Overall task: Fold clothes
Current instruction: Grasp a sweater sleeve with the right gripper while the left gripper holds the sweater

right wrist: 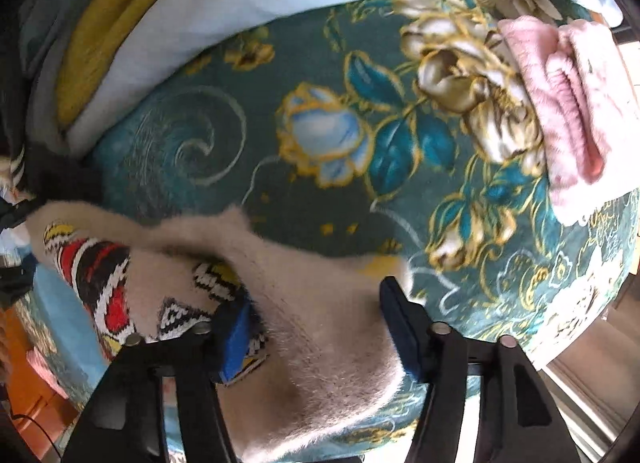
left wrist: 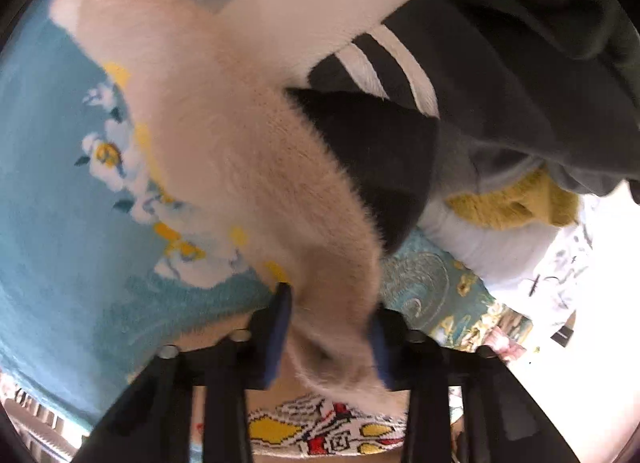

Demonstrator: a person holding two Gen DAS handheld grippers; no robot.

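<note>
A fuzzy cream sweater (left wrist: 240,151) with a red, yellow and black knit pattern lies over a teal floral blanket (left wrist: 60,231). My left gripper (left wrist: 330,323) is shut on a fold of the sweater, which runs up and away from the fingers. In the right wrist view the same sweater (right wrist: 312,303) passes between the fingers of my right gripper (right wrist: 316,327). Its jaws stand fairly wide with the fabric bunched between them; I cannot tell if they pinch it.
A black garment with white stripes (left wrist: 400,75) and a pile of grey, yellow and pale clothes (left wrist: 516,199) lie at the right. In the right wrist view a folded pink fleece (right wrist: 568,103) sits at the right on the blanket (right wrist: 224,135); stacked clothes (right wrist: 100,35) sit at the upper left.
</note>
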